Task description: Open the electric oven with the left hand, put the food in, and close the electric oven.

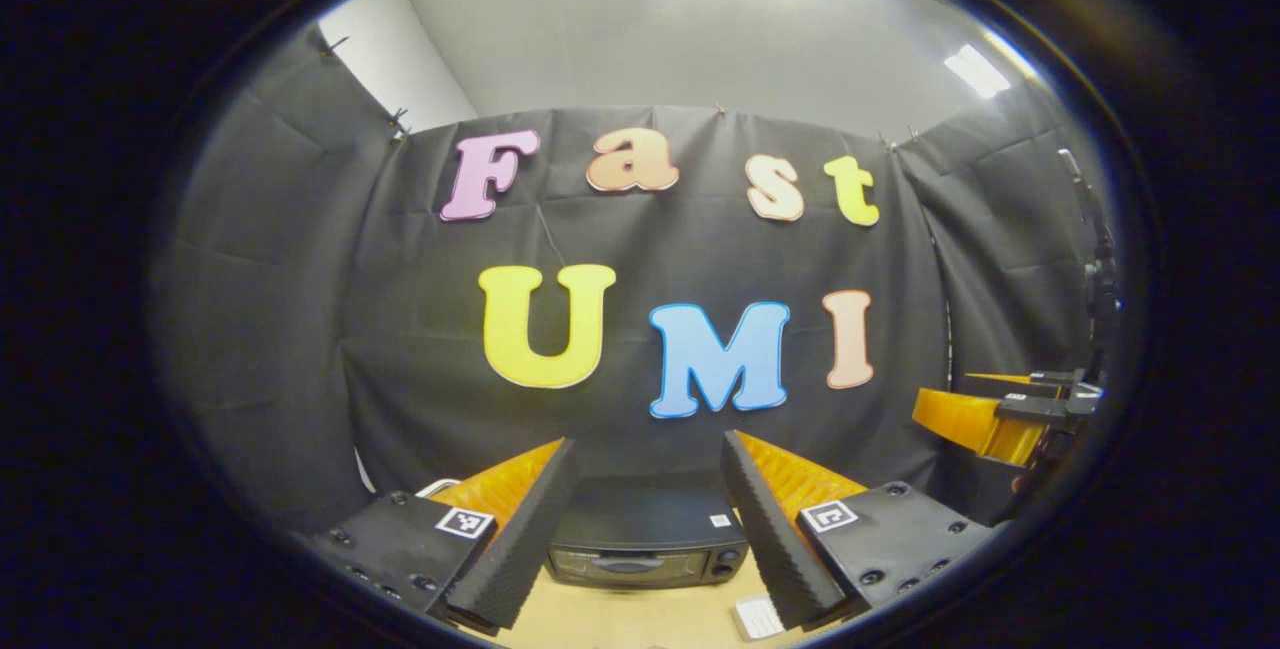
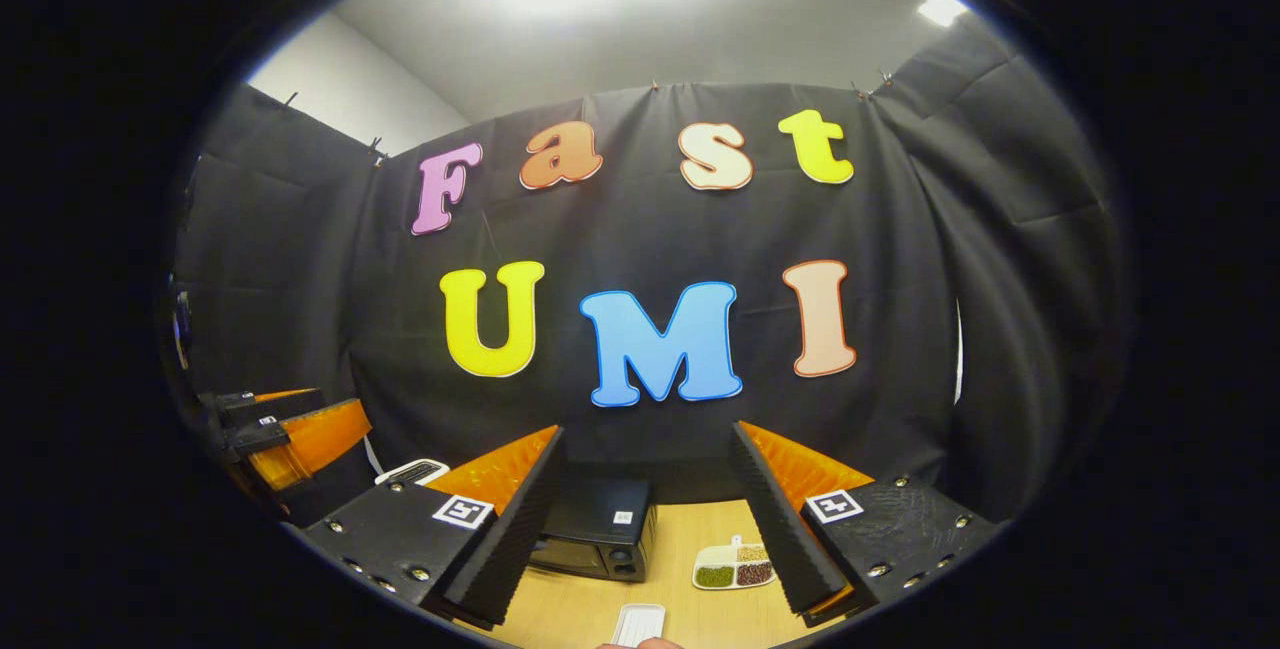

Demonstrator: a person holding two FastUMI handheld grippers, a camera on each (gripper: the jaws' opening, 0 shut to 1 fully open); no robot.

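Both hand-held grippers (image 1: 648, 529) (image 2: 648, 529) spread wide, well short of the (seemingly closed) oven (image 1: 648, 544).

In the left gripper view, the left claw (image 1: 648, 529) stands wide, its fingers covering both ends of the electric oven (image 1: 645, 547) between them. The white tray (image 1: 757, 617) by its right finger is cut off by the view's lower rim, so its contents cannot be told. The right claw (image 1: 985, 421) is cropped at the far right.

In the right gripper view, the right claw (image 2: 648, 529) hides the oven's left end and one edge of the divided plate (image 2: 733, 566); the plate's fillings are too small to name. The toaster-like white thing (image 2: 412, 472) left of it is half hidden.
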